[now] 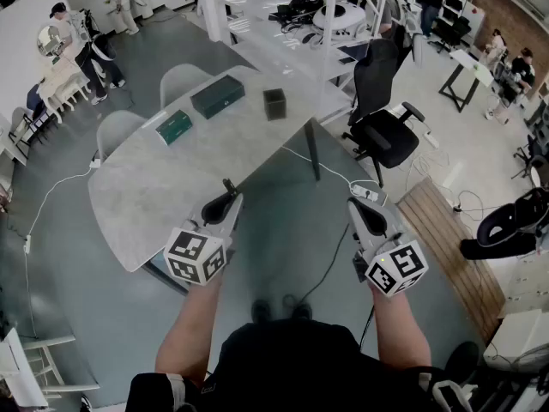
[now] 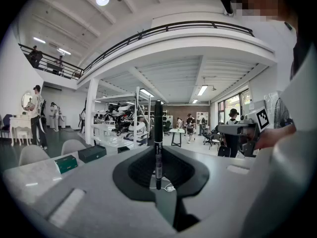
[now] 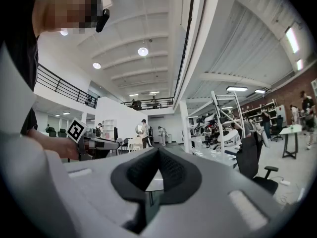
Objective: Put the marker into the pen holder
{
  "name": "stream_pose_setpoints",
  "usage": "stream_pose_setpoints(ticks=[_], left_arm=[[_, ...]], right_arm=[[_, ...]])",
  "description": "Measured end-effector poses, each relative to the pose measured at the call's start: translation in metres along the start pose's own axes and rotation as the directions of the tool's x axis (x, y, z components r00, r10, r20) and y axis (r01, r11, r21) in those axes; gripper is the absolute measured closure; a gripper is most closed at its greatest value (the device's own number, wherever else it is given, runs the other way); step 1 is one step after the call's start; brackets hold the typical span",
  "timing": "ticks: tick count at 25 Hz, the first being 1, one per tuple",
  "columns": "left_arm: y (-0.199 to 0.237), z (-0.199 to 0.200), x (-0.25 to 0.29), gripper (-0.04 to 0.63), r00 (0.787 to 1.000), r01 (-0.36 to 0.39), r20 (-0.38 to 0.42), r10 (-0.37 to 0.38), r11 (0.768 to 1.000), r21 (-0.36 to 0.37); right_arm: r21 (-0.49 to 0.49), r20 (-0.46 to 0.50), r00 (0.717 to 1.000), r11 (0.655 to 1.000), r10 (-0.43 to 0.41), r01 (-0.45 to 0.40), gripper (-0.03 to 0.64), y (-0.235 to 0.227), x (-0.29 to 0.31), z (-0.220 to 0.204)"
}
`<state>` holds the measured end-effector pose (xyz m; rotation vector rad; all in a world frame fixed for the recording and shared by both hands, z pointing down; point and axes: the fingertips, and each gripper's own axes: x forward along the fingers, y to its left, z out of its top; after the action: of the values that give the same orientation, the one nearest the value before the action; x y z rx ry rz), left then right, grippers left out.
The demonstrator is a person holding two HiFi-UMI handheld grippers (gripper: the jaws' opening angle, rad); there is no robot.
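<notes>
– Lower left of the head view, item one: left hand-held gripper (image 1: 227,196), pinching the marker (image 2: 158,133). Condition?

– Marker: black, standing upright between the pads, gripped near its lower end. Most of the barrel stands free above the grip. It sits centred in the left gripper view.

– Item two, lower right of the head view: right hand-held gripper (image 1: 360,210).

– Pads pressed together at the tips, nothing between them. Idle, and by my reckoning it has no part in this step.

– Item three: pen holder (image 1: 274,104).

– Small dark open-topped box at upper centre of the frame, on the far part of the tabletop (image 1: 163,187). It stands to the right of a dark green box (image 1: 217,96) and a smaller green box (image 1: 174,127). The holder is well apart from the marker, which shows at about the tabletop's near edge.

– Step in hand?

– Carrying the marker to the holder, as I judge it. Notes for doing it well:
  - Hold the pinch firm, since a long free barrel could swing in the pads.
  - Come in from above the holder, not low across the tabletop, to stay clear of both boxes.
  - Tip the gripper so the free end points down and line the barrel up with the opening.
  - Spread the pads only once the end is inside. Let go early and the marker would likely roll off.
</notes>
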<state>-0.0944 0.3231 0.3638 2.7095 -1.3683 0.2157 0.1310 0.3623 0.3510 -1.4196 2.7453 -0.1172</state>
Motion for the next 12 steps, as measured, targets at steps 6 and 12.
stream_pose_setpoints(ticks=[6, 12], left_arm=[[-0.019, -0.006, 0.007, 0.546, 1.000, 0.009, -0.005, -0.009, 1.000, -0.009], [-0.048, -0.005, 0.013, 0.546, 1.000, 0.024, -0.008, -0.024, 1.000, 0.000]], right_arm=[[0.025, -0.001, 1.000, 1.000, -0.002, 0.002, 0.615, -0.010, -0.018, -0.007], [0.052, 0.012, 1.000, 0.999, 0.004, -0.005, 0.615, -0.016, -0.034, -0.012]])
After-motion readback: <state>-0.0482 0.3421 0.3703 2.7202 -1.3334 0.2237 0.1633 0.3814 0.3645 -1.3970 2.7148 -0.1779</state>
